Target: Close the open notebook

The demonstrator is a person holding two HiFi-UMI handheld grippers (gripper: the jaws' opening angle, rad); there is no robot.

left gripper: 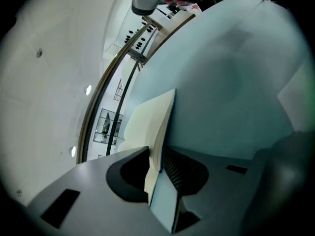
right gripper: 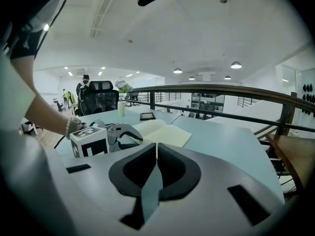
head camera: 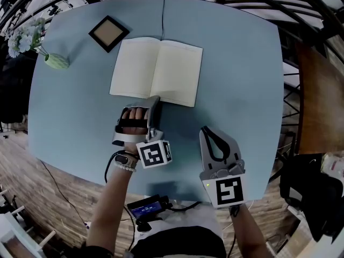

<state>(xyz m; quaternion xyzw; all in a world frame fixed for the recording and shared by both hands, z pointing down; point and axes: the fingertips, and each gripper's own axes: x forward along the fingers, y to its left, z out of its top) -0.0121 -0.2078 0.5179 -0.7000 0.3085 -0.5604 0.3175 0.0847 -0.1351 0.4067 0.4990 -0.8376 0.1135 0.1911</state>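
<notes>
The open notebook [head camera: 174, 74] lies flat on the blue table [head camera: 242, 63], cream pages up. My left gripper [head camera: 156, 100] is rolled onto its side at the notebook's near edge, close to the spine. In the left gripper view the edge of the notebook [left gripper: 147, 124] runs between the two jaws of the left gripper [left gripper: 156, 154], and the pads pinch it. My right gripper [head camera: 207, 131] rests over bare table to the near right, apart from the notebook. In the right gripper view the right gripper [right gripper: 156, 146] is shut with nothing in it, and the notebook [right gripper: 165, 132] lies ahead.
A small dark picture frame [head camera: 108, 33] lies at the far left of the table. A green vase [head camera: 56, 61] with pale flowers sits on its left rim. A wooden surface [head camera: 317, 101] stands to the right. A small device with cables [head camera: 146, 207] hangs at the near edge.
</notes>
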